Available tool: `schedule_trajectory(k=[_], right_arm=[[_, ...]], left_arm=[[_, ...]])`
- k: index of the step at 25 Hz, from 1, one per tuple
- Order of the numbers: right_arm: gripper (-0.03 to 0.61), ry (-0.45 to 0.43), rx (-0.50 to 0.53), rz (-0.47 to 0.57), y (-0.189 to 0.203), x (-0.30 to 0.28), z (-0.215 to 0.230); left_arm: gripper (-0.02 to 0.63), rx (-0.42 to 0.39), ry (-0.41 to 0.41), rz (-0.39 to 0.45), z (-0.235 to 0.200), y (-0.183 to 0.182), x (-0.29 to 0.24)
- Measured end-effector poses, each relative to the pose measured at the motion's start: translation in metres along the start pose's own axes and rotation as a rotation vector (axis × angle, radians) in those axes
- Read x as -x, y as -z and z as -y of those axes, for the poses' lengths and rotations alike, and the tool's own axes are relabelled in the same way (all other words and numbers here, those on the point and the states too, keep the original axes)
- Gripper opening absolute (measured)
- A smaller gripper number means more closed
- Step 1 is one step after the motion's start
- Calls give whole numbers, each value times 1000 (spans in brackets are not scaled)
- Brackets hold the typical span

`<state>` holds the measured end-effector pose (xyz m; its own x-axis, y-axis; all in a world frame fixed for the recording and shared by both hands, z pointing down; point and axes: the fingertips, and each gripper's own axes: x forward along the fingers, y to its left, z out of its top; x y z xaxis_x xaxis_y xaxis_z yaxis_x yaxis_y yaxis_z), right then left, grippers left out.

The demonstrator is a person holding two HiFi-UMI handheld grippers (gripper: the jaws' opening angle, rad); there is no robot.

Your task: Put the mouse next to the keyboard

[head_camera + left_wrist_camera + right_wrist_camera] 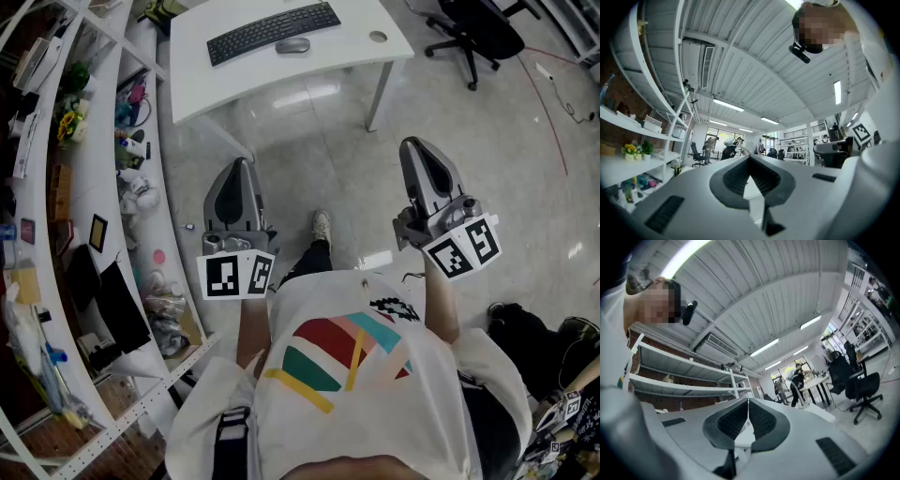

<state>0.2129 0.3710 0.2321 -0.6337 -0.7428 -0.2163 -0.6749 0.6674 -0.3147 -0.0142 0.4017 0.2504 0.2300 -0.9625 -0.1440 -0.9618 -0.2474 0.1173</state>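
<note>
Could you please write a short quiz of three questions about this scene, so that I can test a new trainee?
1. Fill in: the jaws of the left gripper and of the right gripper are both ____ (open or shut).
2. Where is the mouse? A) between the jaws of the left gripper; B) on the white table, close to the keyboard; C) between the jaws of the right gripper.
3. True or false: the right gripper is touching the keyboard.
Key: 1 shut; 2 B; 3 false.
</note>
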Motion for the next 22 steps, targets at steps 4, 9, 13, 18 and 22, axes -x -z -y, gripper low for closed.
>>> schedule_trajectory(k=[4, 9, 13, 18, 22], right_arm=[[12, -43, 42, 51, -4, -69, 0], [12, -48, 111, -39, 23, -141, 14], [12, -115, 49, -101, 42, -179, 31], [38, -139, 65, -184, 69, -247, 63], [271, -242, 154, -307, 96, -320, 101]], left_arm=[[34, -64, 48, 3, -37, -1, -51], [34, -36, 65, -27, -81, 11, -110], [34, -30, 31, -64, -107, 28, -142], [39, -21, -15, -76, -146, 43, -190], [64, 11, -34, -98, -170, 60, -254]])
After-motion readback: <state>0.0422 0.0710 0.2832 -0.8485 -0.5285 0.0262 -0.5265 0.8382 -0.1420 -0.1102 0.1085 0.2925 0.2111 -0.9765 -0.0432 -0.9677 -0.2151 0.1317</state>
